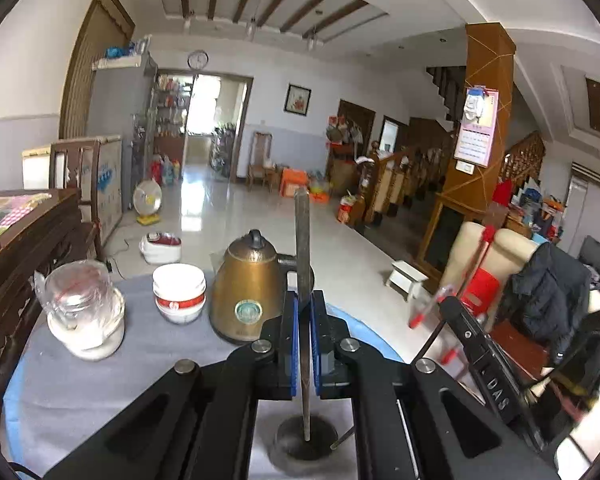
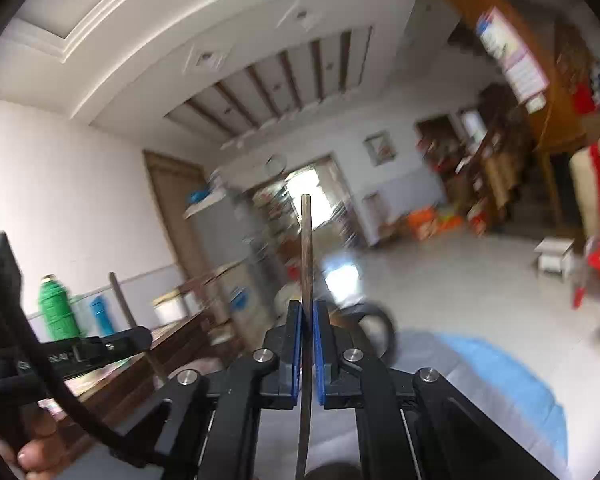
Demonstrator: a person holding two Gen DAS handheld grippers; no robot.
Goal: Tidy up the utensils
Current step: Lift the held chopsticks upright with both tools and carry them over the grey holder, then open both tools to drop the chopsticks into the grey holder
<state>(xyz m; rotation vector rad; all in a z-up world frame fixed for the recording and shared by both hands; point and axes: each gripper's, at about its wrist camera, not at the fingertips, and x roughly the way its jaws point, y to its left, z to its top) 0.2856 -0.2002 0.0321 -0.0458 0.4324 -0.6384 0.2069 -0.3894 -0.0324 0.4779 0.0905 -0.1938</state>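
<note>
Holding one thin utensil each, both claws are lifted above the table [image 1: 100, 380], which has a grey cloth on it; the left gripper [image 1: 304, 344] has its blue pads pressed tight on a flat dark metal stick [image 1: 302, 240] that stands straight up, and the bottom end of that stick goes down to a dark round holder [image 1: 306, 440] right under the claw, so I think it is being put into the holder or pulled out of it, and I cannot tell which; a second thin stick seems to lean in that holder too; the right gripper [image 2: 305, 344] is squeezed shut on its own thin brown stick [image 2: 306, 248], which points up, and this picture is blurry, so the claw is probably moving fast; standing the sticks up makes sense, because a tall cup keeps long things neat and together; a brown kettle [image 1: 250, 288], stacked white bowls [image 1: 179, 292] and a wrapped glass jar [image 1: 82, 308] sit at the back of the table, well away from the holder; the tidy-up looks only partly done, since both sticks are gripped and not dropped yet; the next move needs a careful aim so the tips land inside the holder.
</note>
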